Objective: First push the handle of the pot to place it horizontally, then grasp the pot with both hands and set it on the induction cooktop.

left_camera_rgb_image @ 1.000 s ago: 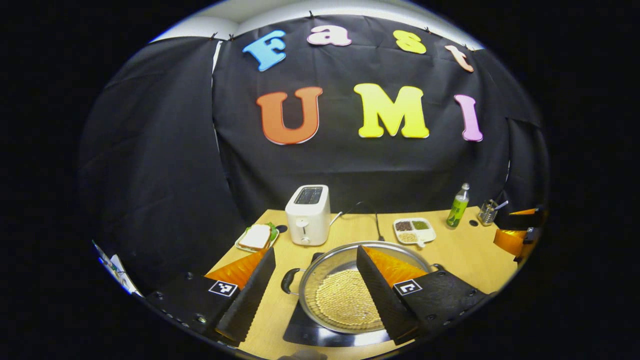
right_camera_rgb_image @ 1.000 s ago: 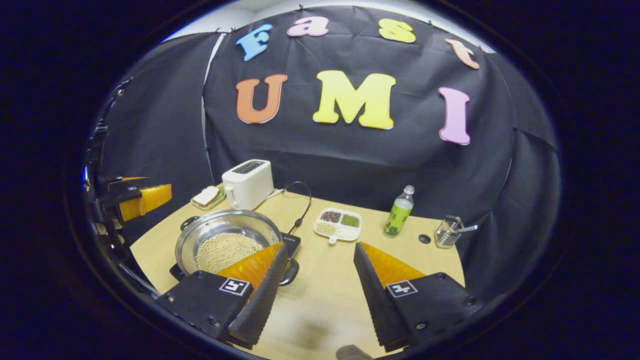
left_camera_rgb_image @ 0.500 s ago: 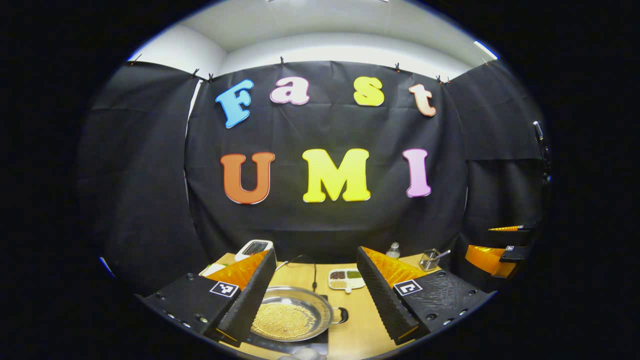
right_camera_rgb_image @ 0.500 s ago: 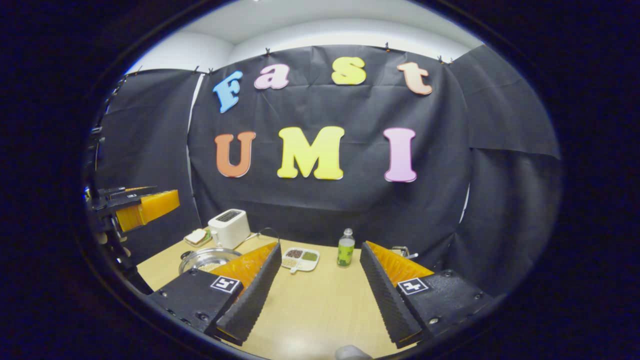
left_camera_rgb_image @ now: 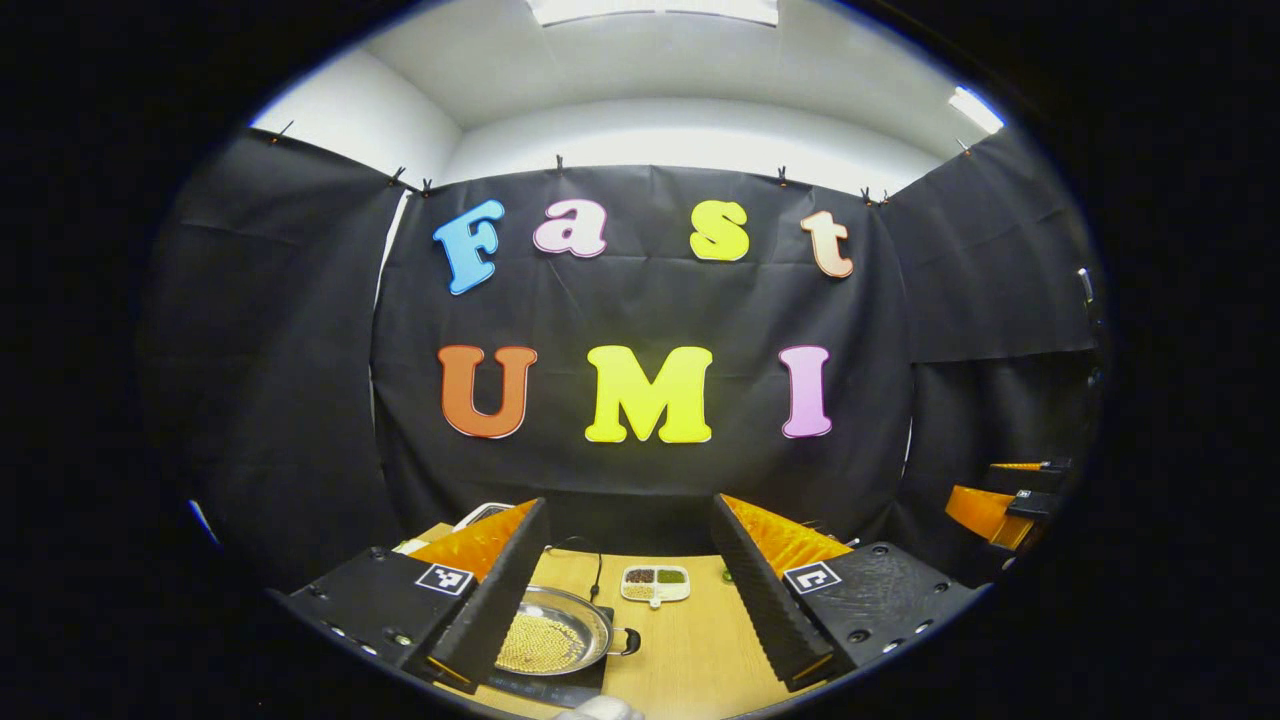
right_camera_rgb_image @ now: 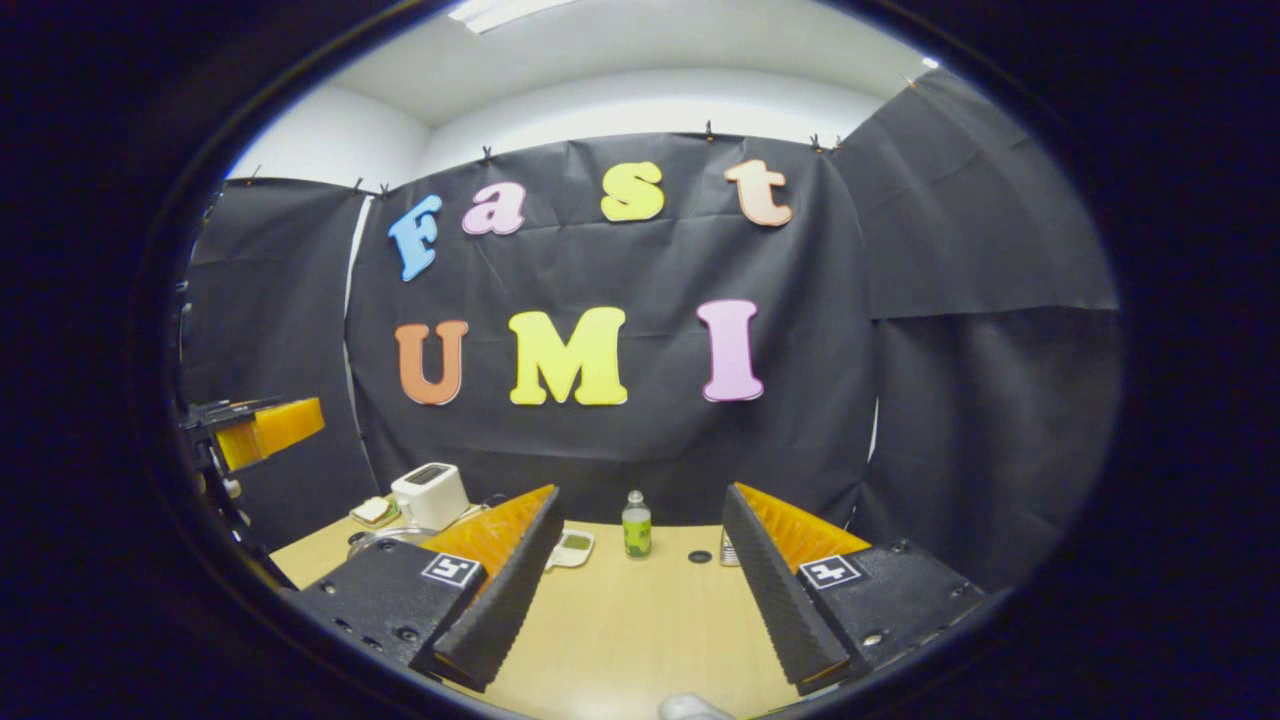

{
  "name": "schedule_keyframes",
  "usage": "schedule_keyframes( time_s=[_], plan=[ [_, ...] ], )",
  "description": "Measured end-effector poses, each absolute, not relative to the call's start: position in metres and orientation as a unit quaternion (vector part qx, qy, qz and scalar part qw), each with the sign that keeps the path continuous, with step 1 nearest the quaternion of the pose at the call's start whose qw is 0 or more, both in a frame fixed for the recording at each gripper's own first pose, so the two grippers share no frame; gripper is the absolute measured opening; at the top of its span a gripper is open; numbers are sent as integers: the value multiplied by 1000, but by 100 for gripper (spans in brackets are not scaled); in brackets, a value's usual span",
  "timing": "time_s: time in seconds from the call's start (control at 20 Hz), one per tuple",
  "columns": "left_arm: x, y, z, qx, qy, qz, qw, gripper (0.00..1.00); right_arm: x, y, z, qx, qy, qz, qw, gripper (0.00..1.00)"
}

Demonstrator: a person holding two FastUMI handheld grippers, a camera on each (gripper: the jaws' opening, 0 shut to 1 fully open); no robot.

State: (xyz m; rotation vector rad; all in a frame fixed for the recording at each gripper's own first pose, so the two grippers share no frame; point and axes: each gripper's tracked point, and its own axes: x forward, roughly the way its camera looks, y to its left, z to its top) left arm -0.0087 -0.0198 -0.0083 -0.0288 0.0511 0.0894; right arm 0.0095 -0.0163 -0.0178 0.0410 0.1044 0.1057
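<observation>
The steel pot [left_camera_rgb_image: 548, 640], holding pale beans, sits on the black induction cooktop [left_camera_rgb_image: 545, 686] low in the left gripper view. One black loop handle [left_camera_rgb_image: 628, 641] sticks out to its right there. My left gripper [left_camera_rgb_image: 628, 500] is open and empty, held high and well back from the pot. My right gripper [right_camera_rgb_image: 640, 490] is also open and empty over the table. In the right gripper view the pot's rim [right_camera_rgb_image: 385, 537] peeks out behind my own left finger. The left gripper [right_camera_rgb_image: 262, 430] shows at that view's far left, the right gripper [left_camera_rgb_image: 1000, 498] at the left gripper view's far right.
On the wooden table [right_camera_rgb_image: 620, 630] stand a white toaster [right_camera_rgb_image: 430, 493], a sandwich plate [right_camera_rgb_image: 375, 512], a divided tray of grains [left_camera_rgb_image: 655, 582], a green bottle [right_camera_rgb_image: 635, 525] and a small glass holder [right_camera_rgb_image: 728, 549]. A black cable [left_camera_rgb_image: 592, 560] runs behind the cooktop.
Both grippers have pulled back and tilted up from the pot, which now looks small and far. The pot stays on the cooktop. Both grippers remain open.
</observation>
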Motion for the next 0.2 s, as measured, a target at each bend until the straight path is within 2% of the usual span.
schedule_keyframes(
  time_s=[0.2],
  plan=[
    [-21,-18,-20,-17,37,61,997,97,3,-25,-22,27,55,52,997,100]
  ],
)
